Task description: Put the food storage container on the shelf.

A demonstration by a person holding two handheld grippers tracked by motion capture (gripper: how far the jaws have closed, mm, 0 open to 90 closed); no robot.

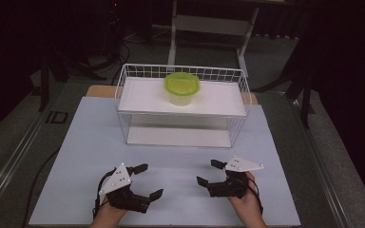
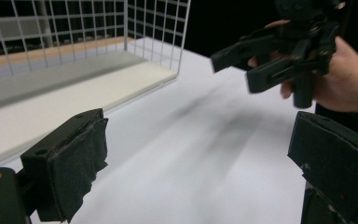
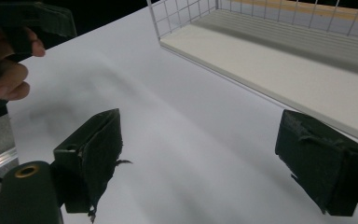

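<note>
A clear tub with a lime-green lid (image 1: 182, 88) stands on the upper shelf of a white wire rack (image 1: 123, 90) at the table's back. My left gripper (image 1: 149, 180) hovers open near the front left of the white table top (image 1: 90, 142), jaws wide apart with nothing between them. My right gripper (image 1: 208, 172) is open at the front right, also empty. In the left gripper view the jaws (image 2: 200, 158) frame bare table, with the right gripper (image 2: 242, 63) and its hand beyond. In the right gripper view the jaws (image 3: 200, 158) frame bare table beside the rack (image 3: 182, 18).
The rack's lower shelf (image 1: 178, 136) is a white board. Beyond the table lie grey floor, cables (image 1: 43, 166) on the left, and a desk frame (image 1: 209, 23) at the back. Dark stands (image 1: 306, 95) flank the table's right side.
</note>
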